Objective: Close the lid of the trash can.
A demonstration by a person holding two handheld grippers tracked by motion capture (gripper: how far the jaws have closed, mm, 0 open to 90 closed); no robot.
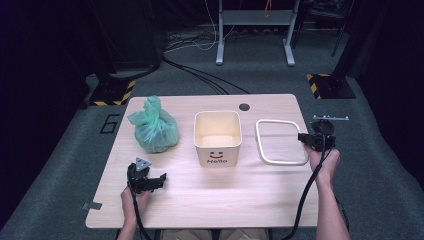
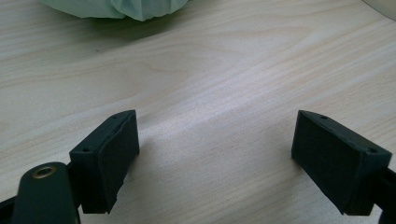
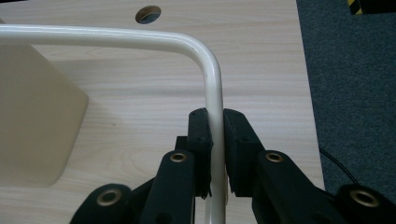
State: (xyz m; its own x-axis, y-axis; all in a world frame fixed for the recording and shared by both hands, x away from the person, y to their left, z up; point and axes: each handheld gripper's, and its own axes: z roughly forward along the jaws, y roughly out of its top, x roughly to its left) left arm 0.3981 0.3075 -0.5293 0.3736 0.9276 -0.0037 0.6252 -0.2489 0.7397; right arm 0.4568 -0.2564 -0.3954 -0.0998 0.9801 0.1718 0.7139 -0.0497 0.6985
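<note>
My right gripper [image 3: 215, 140] has its jaws clamped tight on the white frame [image 1: 280, 142], gripping its right-hand bar just past the rounded corner, beside the cream bin [image 1: 217, 137] on the tabletop [image 1: 200, 195]. My left gripper [image 2: 215, 149] rests with jaws spread wide, nothing between them, near the green bag [image 1: 154, 128].

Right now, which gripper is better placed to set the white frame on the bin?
Right. The right gripper is already clamped on the white frame, just beside the bin. The left gripper is open, empty, and sits across the table.
</note>
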